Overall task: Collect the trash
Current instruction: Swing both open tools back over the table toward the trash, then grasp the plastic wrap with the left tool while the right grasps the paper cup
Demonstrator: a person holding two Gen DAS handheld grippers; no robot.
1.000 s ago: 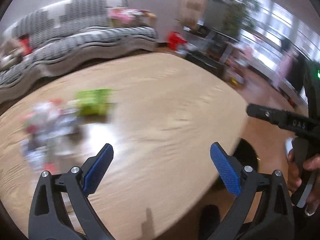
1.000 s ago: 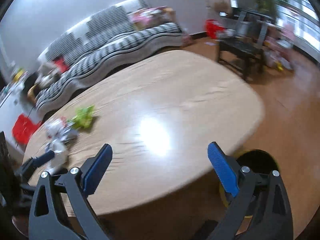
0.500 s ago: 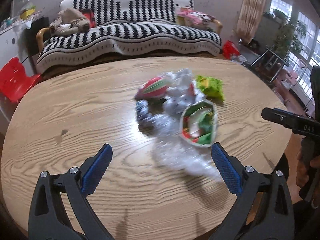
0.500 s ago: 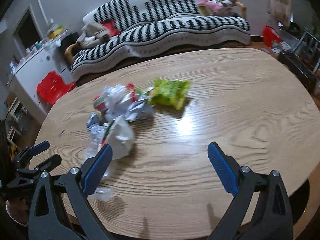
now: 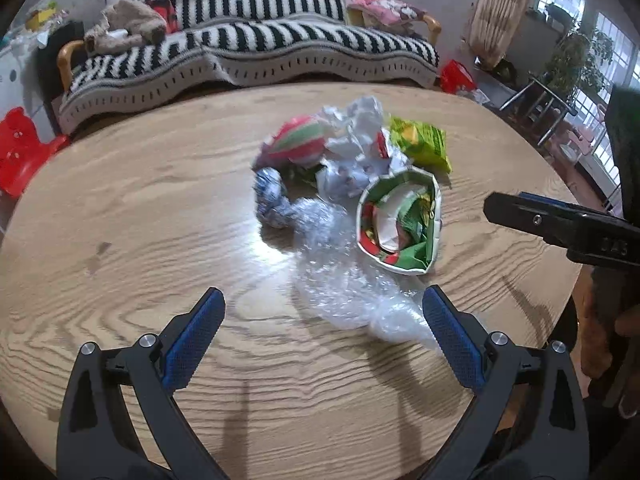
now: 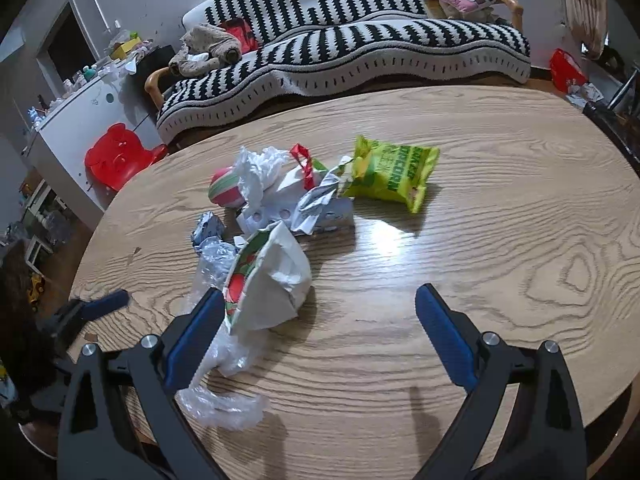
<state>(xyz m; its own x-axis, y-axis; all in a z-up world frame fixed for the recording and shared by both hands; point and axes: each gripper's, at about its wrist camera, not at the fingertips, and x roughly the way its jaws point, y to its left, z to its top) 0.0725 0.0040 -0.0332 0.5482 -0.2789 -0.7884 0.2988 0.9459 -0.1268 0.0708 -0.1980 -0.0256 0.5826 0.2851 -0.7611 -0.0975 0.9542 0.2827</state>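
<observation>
The trash lies heaped near the middle of the oval wooden table (image 5: 120, 216), every piece placed here relative to the crumpled paper bowl (image 5: 400, 224) — white outside, red and green print inside, tipped on its side with wrappers stuffed in it. A clear bubble-wrap sheet (image 5: 344, 284) spreads from under the bowl toward the near table edge. Beyond the bowl sits crumpled white paper (image 5: 356, 132), and to its far right a lime-green snack bag (image 5: 424, 144), lying flat. To the bowl's far left rests a pink-and-green striped ball (image 5: 300, 140); nearer, a silvery foil wad (image 5: 270, 196).

The left gripper (image 5: 322, 336) and the right gripper (image 6: 316, 332) both hover spread wide over the table — neither holds anything.
</observation>
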